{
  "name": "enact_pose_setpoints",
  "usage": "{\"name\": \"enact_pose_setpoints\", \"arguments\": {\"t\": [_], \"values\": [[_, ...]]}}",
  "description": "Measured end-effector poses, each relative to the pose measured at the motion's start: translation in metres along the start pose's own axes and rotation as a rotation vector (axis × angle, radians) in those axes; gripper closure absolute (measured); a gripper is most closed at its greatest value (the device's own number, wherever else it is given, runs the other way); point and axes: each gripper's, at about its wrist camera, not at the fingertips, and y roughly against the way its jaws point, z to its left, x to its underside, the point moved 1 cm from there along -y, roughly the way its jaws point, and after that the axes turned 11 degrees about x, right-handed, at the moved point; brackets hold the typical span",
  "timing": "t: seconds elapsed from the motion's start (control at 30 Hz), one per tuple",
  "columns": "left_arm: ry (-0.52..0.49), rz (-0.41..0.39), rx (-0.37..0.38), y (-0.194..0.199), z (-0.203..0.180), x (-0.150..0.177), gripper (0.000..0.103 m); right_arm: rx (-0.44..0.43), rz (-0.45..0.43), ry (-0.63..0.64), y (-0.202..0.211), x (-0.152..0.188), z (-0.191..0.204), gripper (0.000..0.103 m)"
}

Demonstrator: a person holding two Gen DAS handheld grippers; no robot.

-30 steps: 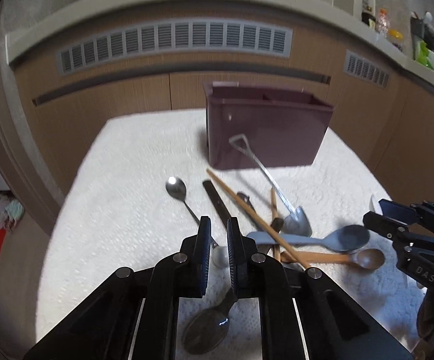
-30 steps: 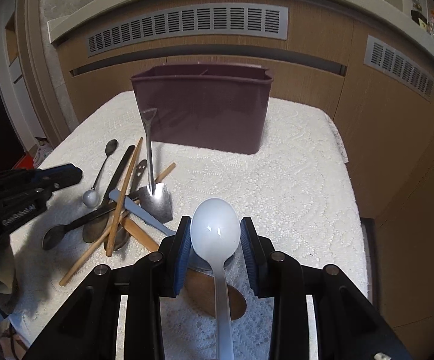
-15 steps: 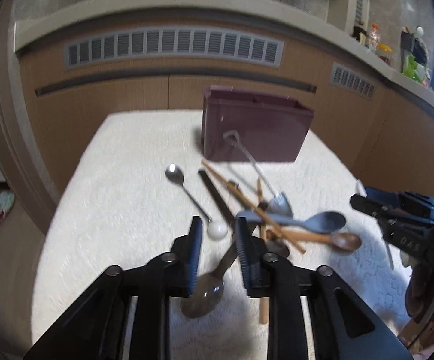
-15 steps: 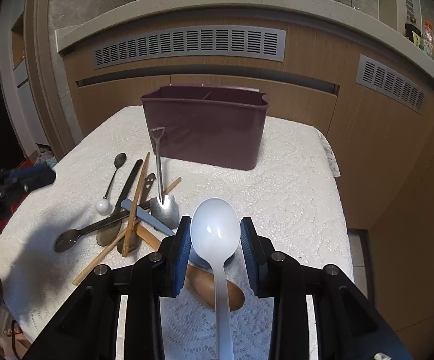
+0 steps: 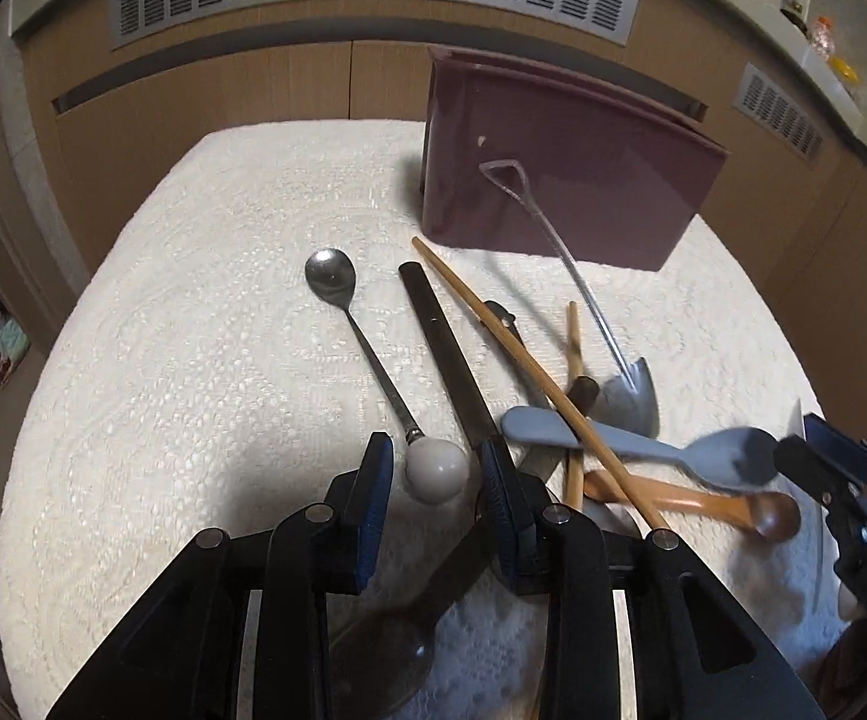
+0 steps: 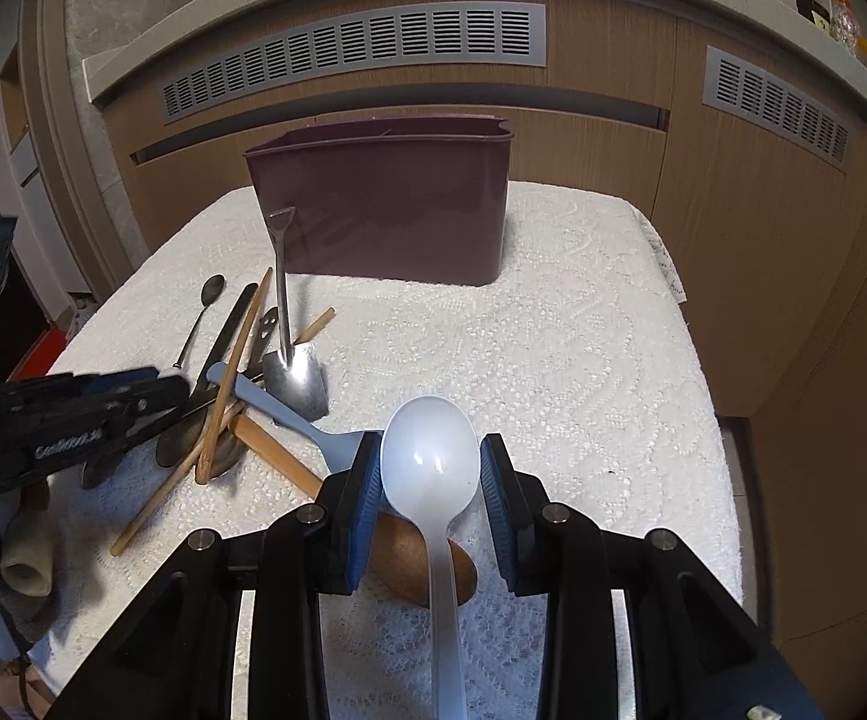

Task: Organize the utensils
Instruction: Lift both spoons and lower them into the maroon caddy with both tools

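Here the left tongs (image 5: 437, 477) stand apart around the steel spoon's (image 5: 354, 324) slippery ball end; right tongs (image 6: 431, 471) clamp the light white spoon (image 6: 430, 468).

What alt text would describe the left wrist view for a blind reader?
The left gripper, jaws just opened, hovers around the white ball end of a metal spoon without pinching it. Beside it, more utensils lie crossed on a white cloth before a maroon bin.
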Motion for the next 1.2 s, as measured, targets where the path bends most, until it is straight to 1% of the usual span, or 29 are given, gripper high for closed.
{"name": "enact_pose_setpoints", "arguments": {"t": [0.07,0.1,0.13,0.2,0.3,0.47,0.6,0.67,0.8,0.87,0.93,1.03,1.13,1.2], "values": [[-0.004,-0.003,-0.005,0.0,0.001,-0.001,0.071,0.0,0.009,-0.001,-0.003,0.001,0.0,0.073],[-0.011,-0.004,-0.01,0.001,0.001,0.0,0.074,0.0,0.014,-0.001,-0.005,0.001,0.0,0.073],[-0.016,-0.005,-0.012,0.002,0.003,0.001,0.08,0.001,0.019,-0.001,-0.007,0.001,0.0,0.073],[-0.044,-0.026,-0.019,0.013,0.003,0.006,0.08,0.002,0.021,-0.006,-0.008,0.0,0.0,0.073],[-0.098,-0.077,-0.03,0.039,0.0,0.013,0.08,-0.004,-0.002,-0.009,-0.002,-0.003,-0.001,0.073],[-0.174,-0.2,-0.036,0.095,-0.009,0.012,0.08,0.005,-0.047,-0.003,0.014,-0.01,0.001,0.073],[-0.199,-0.279,-0.032,0.129,-0.015,0.004,0.08,0.005,-0.074,0.0,0.025,-0.017,0.003,0.073],[-0.202,-0.301,-0.029,0.138,-0.017,0.0,0.08,0.004,-0.089,-0.002,0.032,-0.021,0.004,0.073],[-0.203,-0.341,0.001,0.154,-0.024,-0.009,0.08,0.006,-0.114,0.007,0.042,-0.027,0.004,0.073],[-0.22,-0.367,0.025,0.164,-0.032,-0.02,0.08,-0.004,-0.142,0.003,0.052,-0.035,0.002,0.073],[-0.239,-0.406,0.063,0.178,-0.041,-0.041,0.08,-0.027,-0.186,0.008,0.066,-0.054,-0.002,0.073],[-0.254,-0.456,0.148,0.202,-0.053,-0.087,0.08,-0.021,-0.296,0.021,0.097,-0.097,-0.008,0.073],[-0.227,-0.49,0.251,0.215,-0.056,-0.138,0.08,-0.053,-0.423,0.005,0.131,-0.146,-0.018,0.073],[-0.215,-0.508,0.283,0.214,-0.057,-0.16,0.08,-0.082,-0.497,-0.001,0.144,-0.174,-0.02,0.073]]}}
